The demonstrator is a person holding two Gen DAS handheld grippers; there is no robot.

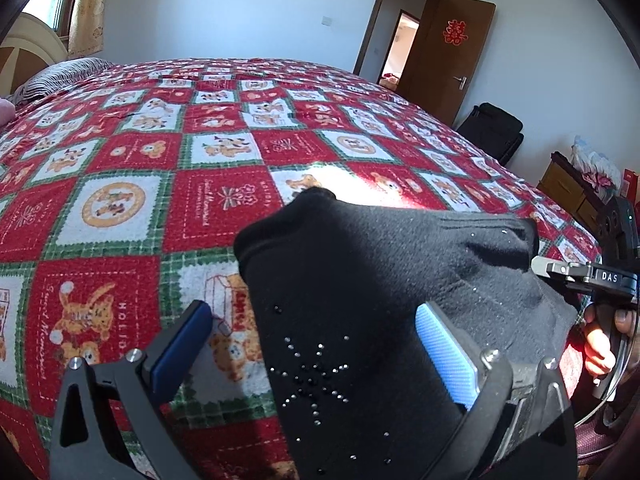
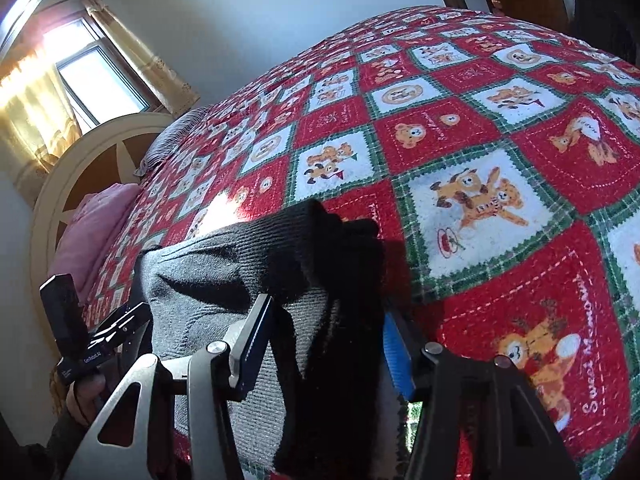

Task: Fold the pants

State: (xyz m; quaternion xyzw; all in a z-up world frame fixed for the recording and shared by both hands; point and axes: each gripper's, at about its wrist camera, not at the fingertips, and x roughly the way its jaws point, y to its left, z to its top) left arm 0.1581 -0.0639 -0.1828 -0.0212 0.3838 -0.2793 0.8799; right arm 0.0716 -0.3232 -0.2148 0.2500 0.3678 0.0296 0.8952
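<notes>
The black pants (image 1: 360, 280) are seen low and centre in both wrist views, bunched on the near edge of a bed, with a rhinestone star pattern (image 1: 316, 376) showing at lower centre of the left view. In the right view the knit looks grey where sunlight strikes it and black in shadow (image 2: 320, 280). The cloth appears already doubled into a thick bundle, probably so that a further fold can be made.

The left gripper (image 1: 312, 352) is seen with its fingers wide apart; the fabric lies between them, but the left pad (image 1: 184, 344) stands clear of it over the quilt, so nothing is pinched on that side. The right gripper (image 2: 324, 344) straddles a dark ridge of cloth, its fingers part way together; whether the pads actually press the fabric cannot be told. It is judged that this ridge is being taken as the edge to lift.

Around the pants, a red, white and green bear-patterned quilt (image 1: 224, 200) covers the bed. A pink pillow (image 2: 96, 224) lies at the left of the right view, and an open brown door (image 1: 452, 56) stands at the upper right of the left view.
</notes>
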